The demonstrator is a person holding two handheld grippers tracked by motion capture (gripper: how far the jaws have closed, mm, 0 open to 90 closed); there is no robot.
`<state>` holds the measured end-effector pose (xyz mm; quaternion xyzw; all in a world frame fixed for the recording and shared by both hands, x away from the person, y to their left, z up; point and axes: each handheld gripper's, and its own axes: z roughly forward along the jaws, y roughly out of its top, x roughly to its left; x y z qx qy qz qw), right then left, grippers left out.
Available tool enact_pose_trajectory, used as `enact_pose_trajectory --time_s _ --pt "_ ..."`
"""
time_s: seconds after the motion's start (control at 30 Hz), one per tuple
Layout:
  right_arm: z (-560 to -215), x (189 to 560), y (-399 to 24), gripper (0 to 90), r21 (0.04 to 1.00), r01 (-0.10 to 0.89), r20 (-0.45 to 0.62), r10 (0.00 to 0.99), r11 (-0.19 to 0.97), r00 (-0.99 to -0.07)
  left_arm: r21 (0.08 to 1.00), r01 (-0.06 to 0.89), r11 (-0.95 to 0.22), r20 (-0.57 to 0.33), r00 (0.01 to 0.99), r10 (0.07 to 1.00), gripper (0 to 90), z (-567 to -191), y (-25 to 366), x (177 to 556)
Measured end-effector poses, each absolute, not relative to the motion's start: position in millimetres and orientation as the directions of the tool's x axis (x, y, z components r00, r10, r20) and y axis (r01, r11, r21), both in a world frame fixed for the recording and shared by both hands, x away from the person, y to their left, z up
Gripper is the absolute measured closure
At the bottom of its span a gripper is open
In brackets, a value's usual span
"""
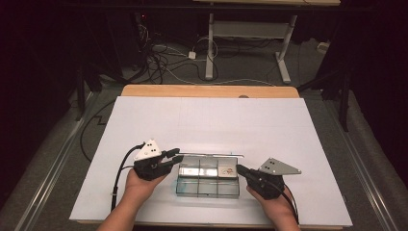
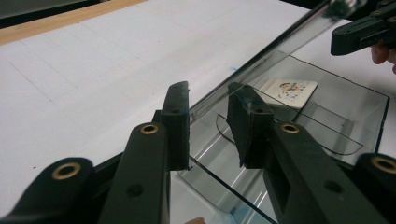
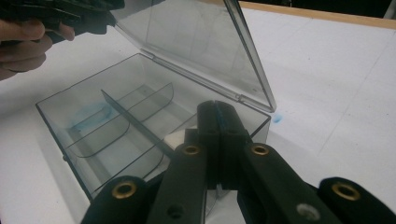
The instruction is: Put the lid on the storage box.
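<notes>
Box lid [image 2: 261, 60] edge between left claw [image 2: 208, 116] pads

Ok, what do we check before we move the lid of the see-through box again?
1. Lid up: ok, it stands open and tilted.
2. Left fingers around the lid's edge: ok, the edge sits between them with a gap, not squeezed.
3. Right fingers steadying the box: shut at its end; whether they pinch the wall, cannot tell.
4. Card safe: ok, lying in one compartment.
5. Box flat on the table: ok.
</notes>
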<state>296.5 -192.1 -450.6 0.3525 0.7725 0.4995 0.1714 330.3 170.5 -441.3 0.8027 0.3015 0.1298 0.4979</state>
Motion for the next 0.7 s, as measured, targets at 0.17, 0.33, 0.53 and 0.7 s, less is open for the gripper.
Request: enact_pose_trajectory --time_s 0.17,0.33,0.53,0.7 --pt "-452 294 -192 90.0 0.888 0.381 0.095 0.709 0.256 -0.698 0.871 0.361 -0.332 -0.095 0.789 0.608 67.5 -443 171 325" --pt "-451 291 -193 90.0 0.894 0.379 0.106 0.709 0.239 -0.697 0.862 0.359 -0.357 -0.077 0.79 0.608 67.4 -446 171 319" --pt "-451 286 -193 90.0 0.891 0.382 0.109 0.703 0.244 -0.702 0.849 0.373 -0.375 -0.079 0.791 0.607 67.3 -450 171 314" --pt "-450 280 -191 90.0 0.893 0.38 0.112 0.696 0.243 -0.71 0.84 0.38 -0.387 -0.078 0.79 0.608 67.3 -453 171 309"
